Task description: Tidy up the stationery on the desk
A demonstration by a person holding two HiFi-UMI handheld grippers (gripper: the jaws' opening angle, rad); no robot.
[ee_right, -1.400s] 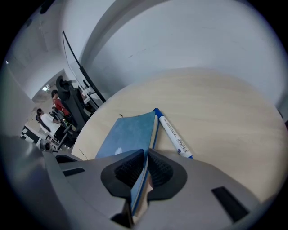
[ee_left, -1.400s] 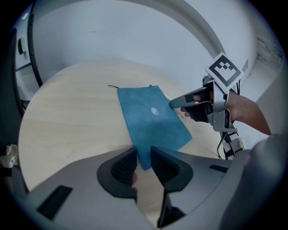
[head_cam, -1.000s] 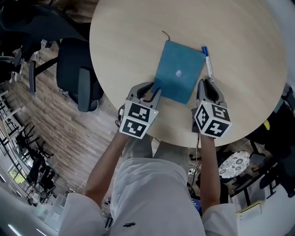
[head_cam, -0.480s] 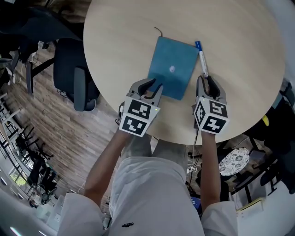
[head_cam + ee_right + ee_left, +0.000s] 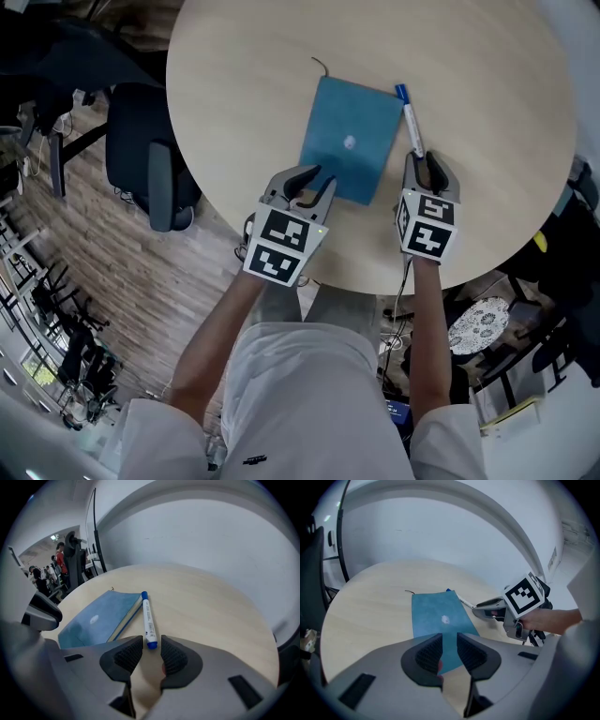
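A teal notebook [image 5: 349, 141] [image 5: 438, 616] [image 5: 101, 618] lies flat on the round wooden table [image 5: 469, 75]. Along its right edge lies a white marker with blue ends [image 5: 409, 120] [image 5: 147, 620]. My left gripper [image 5: 307, 181] [image 5: 449, 651] hangs over the notebook's near edge. It is open, and the cover shows through the gap. My right gripper [image 5: 427, 169] [image 5: 151, 654] sits at the marker's near end. Its jaws have just been opening and stand open with nothing between them. The marker's blue tip lies just ahead of the gap.
A black office chair [image 5: 155, 155] stands left of the table on the wooden floor. The table's near edge runs just under both grippers. People stand far off [image 5: 58, 557] in the right gripper view. A patterned round object [image 5: 476, 333] lies below the table's right side.
My right gripper has shifted from the notebook's near right corner to the marker's near end and dropped lower. The left gripper has hardly moved.
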